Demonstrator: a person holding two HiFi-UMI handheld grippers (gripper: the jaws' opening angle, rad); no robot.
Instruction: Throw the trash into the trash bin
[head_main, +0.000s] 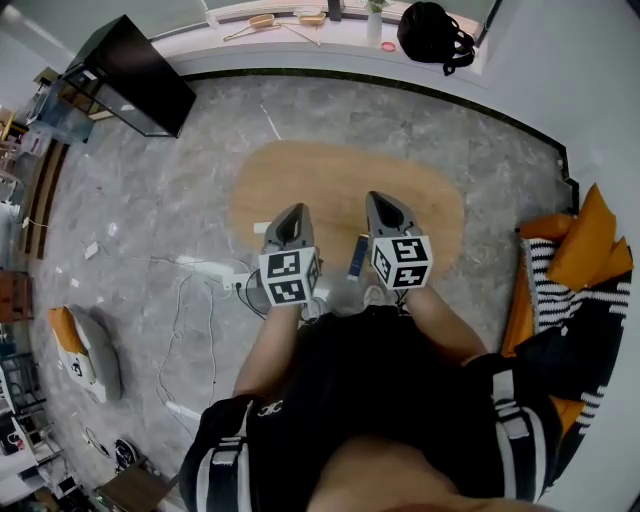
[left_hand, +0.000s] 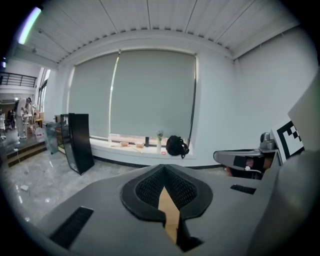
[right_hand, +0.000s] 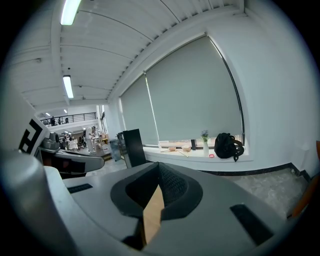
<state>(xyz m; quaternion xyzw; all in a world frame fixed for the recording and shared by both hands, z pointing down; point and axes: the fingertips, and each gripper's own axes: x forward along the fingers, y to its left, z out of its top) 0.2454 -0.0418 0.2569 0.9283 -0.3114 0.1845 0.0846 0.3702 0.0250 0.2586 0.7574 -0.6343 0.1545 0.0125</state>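
Note:
Both grippers are held close to the person's body over the near edge of an oval wooden table (head_main: 330, 180). My left gripper (head_main: 291, 222) is shut with nothing between its jaws, and its pads meet at the tip in the left gripper view (left_hand: 164, 169). My right gripper (head_main: 384, 205) is also shut and empty, with its jaws closed together in the right gripper view (right_hand: 159, 167). A slim blue and white item (head_main: 357, 257) lies between the two grippers at the table's near edge. A small white scrap (head_main: 261, 228) sits at the table's left edge.
A black cabinet (head_main: 132, 75) stands at the far left. On the window ledge are a black backpack (head_main: 433, 35), bowls and a vase. A power strip with cables (head_main: 213, 269) lies on the grey floor. Orange and striped cushions (head_main: 575, 260) are at the right.

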